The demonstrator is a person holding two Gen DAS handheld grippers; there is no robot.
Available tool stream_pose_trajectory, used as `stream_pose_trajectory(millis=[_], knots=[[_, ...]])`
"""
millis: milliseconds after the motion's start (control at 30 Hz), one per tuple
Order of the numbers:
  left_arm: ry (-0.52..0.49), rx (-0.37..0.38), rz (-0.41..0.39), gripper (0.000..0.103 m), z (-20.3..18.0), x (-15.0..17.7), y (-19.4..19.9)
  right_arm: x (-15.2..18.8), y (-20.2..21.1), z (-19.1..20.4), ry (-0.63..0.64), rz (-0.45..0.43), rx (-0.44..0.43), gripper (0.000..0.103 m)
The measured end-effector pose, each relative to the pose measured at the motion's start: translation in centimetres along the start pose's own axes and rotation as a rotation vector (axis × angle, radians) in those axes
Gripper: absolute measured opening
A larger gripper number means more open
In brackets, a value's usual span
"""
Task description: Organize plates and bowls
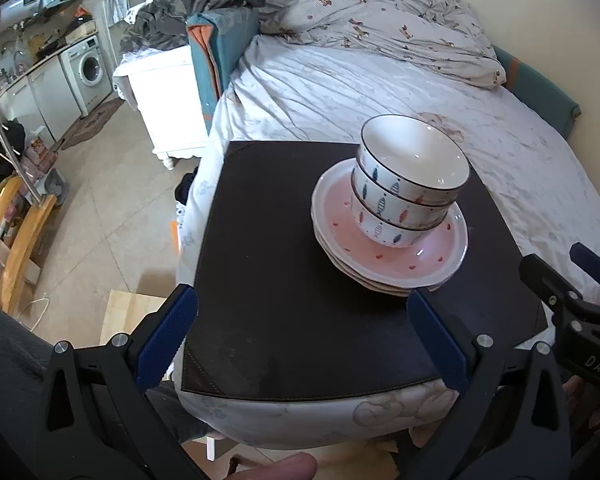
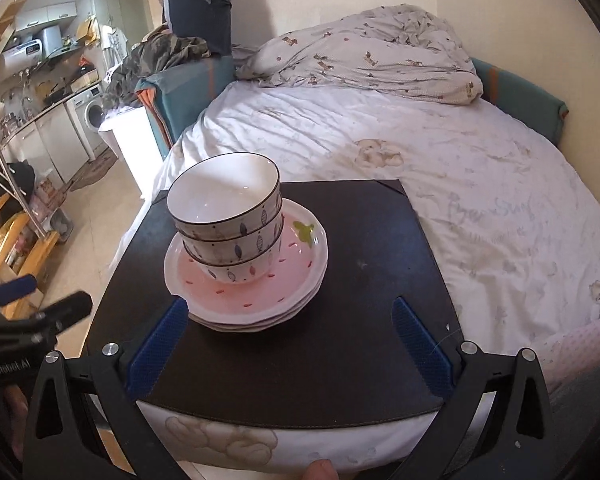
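Three white bowls (image 1: 408,188) (image 2: 228,228) with a fish pattern and dark rims are nested on a stack of pink-centred plates (image 1: 404,260) (image 2: 260,296). The stack stands on a dark mat (image 1: 280,280) (image 2: 360,300) laid over the bed's corner. My left gripper (image 1: 300,300) hovers open over the mat's near left part, its right fingertip (image 1: 420,300) close to the plates' front edge. My right gripper (image 2: 290,308) is open too, its left fingertip (image 2: 180,308) beside the plates' near rim. Nothing is held by either.
The bed (image 2: 460,160) with a crumpled duvet (image 1: 400,28) stretches behind the mat. A white cabinet (image 1: 164,92) stands left of the bed, then tiled floor (image 1: 112,208) and a washing machine (image 1: 88,66). Wooden stairs (image 1: 12,240) are at far left.
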State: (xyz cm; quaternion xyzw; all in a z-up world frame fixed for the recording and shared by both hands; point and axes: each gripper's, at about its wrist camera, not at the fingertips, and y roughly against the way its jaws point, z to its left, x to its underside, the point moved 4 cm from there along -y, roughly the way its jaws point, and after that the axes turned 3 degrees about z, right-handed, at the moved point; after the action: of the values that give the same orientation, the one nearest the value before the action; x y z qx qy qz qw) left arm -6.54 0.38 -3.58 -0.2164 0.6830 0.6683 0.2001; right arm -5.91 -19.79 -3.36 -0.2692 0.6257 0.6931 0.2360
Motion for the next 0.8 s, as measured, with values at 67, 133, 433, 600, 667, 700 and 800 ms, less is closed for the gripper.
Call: stream_pose_trajectory(millis=[67,133,433,600,667,700,800], knots=[[0.005,0.006,0.004,0.103,-0.03,-0.02,-0.08,0.11,-0.07,0.00,0.002,0.004,0.007,0.103],[0.007,0.002,0.005,0.103,0.04,-0.03,-0.14,0.20,-0.26,-0.05,-0.006,0.017,-0.002,0.103],[0.024,0.015,0.014,0.103,0.22,-0.14,-0.33,0.44,-0.28,0.53,0.018,0.021,-0.004,0.103],[0.021,0.018,0.013,0.103,0.05,-0.18,-0.32,0.46,-0.28,0.58,0.017,0.021,-0.004,0.103],[0.019,0.018,0.009,0.103,0.02,-0.22,-0.28,0.49,-0.30,0.60,0.017,0.023,-0.004,0.103],[0.018,0.017,0.008,0.103,-0.02,-0.19,-0.22,0.46,-0.30,0.57,0.019,0.023,-0.004,0.103],[0.017,0.016,0.006,0.103,-0.10,-0.17,-0.17,0.47,-0.33,0.52,0.018,0.024,0.002,0.103]])
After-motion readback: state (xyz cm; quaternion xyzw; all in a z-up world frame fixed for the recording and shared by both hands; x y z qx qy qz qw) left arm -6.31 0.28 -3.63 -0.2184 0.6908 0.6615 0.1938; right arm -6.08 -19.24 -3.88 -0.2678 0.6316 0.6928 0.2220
